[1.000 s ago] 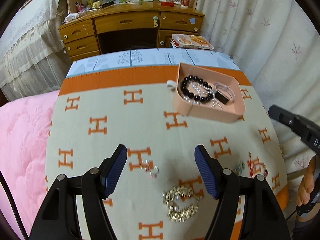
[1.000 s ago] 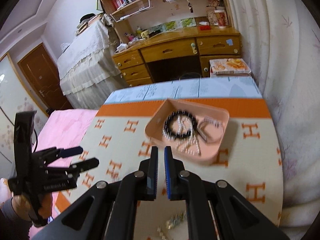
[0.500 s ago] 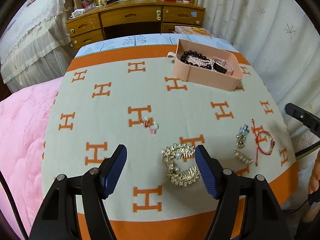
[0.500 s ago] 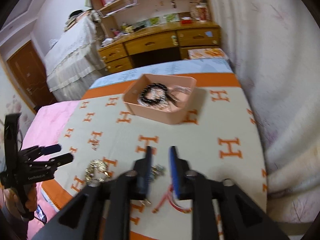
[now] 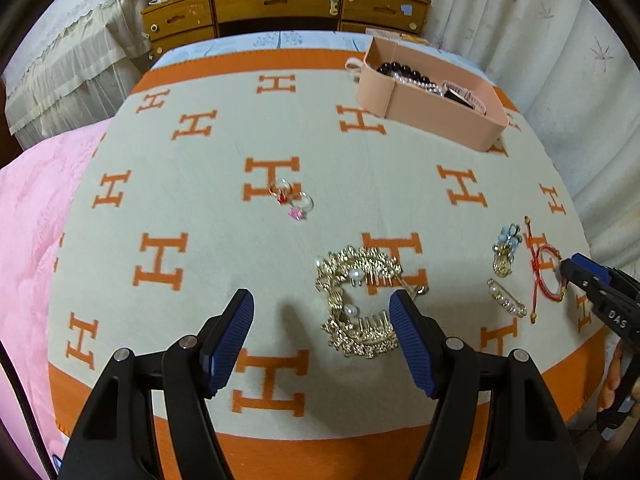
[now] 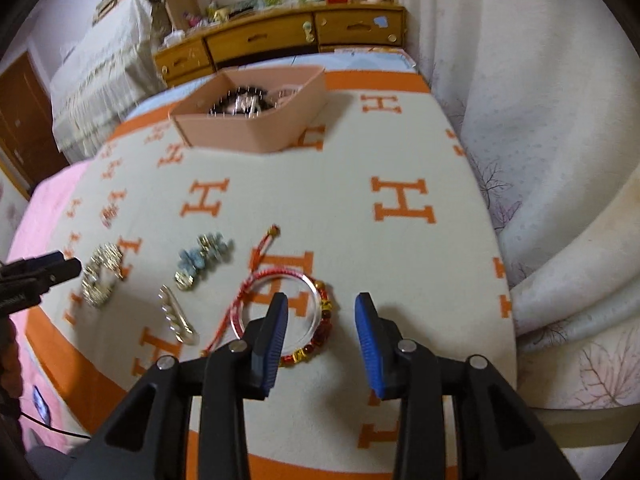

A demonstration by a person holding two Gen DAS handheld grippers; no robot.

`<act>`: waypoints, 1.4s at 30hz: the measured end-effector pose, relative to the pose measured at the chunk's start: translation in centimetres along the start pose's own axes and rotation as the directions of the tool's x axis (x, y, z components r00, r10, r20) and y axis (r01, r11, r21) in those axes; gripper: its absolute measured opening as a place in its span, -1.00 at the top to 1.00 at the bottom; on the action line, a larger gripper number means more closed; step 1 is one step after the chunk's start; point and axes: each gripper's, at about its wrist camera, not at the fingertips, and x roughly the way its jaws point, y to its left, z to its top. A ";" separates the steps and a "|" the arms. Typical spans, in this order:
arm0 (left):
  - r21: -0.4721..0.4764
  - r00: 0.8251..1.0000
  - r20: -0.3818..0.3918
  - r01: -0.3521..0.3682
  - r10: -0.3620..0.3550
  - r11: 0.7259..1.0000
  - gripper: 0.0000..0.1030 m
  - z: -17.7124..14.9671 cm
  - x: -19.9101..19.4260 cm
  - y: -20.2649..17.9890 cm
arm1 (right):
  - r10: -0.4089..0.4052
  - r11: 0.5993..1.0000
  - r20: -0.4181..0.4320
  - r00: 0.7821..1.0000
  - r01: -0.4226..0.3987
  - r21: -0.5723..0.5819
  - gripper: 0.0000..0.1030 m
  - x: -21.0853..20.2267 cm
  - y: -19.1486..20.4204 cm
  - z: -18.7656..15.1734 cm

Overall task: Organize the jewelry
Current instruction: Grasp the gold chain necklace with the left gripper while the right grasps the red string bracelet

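A pink tray (image 5: 440, 118) with a black bead bracelet (image 5: 400, 70) and other pieces stands at the far right of the H-patterned blanket; it also shows in the right wrist view (image 6: 248, 130). My left gripper (image 5: 322, 320) is open and empty, just left of gold hair combs (image 5: 358, 300). Two rings (image 5: 294, 200) lie further ahead. My right gripper (image 6: 322, 320) is open and empty, low over a red bracelet (image 6: 320, 308), which also shows in the left wrist view (image 5: 546, 276). A blue clip (image 6: 204, 258) and a pearl clip (image 6: 176, 314) lie to its left.
The blanket (image 5: 200, 208) covers a bed, with a pink quilt (image 5: 28, 208) to the left. A wooden desk (image 5: 280, 4) stands behind it. Curtains (image 6: 540, 160) hang close on the right.
Both grippers have pulled back from the tray toward the near edge and come lower. My right gripper has gone from shut to open and now hovers over the red bracelet.
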 end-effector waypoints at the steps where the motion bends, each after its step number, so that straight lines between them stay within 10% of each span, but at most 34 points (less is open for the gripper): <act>1: 0.000 1.000 -0.004 -0.002 0.002 1.000 -0.33 -0.1 0.1 0.0 | -0.011 1.000 -0.003 1.000 0.011 -0.016 0.32 0.3 0.2 0.0; 25: -0.009 0.996 -0.080 -0.047 0.046 0.999 0.81 0.7 2.9 -0.7 | 0.015 0.998 0.016 1.000 -0.014 -0.065 0.78 0.7 1.1 -0.3; 42: -0.092 0.999 0.025 0.043 -0.041 0.995 0.82 0.4 -0.4 0.4 | 0.119 0.992 0.036 0.992 -0.118 -0.040 0.79 -0.6 2.0 -0.3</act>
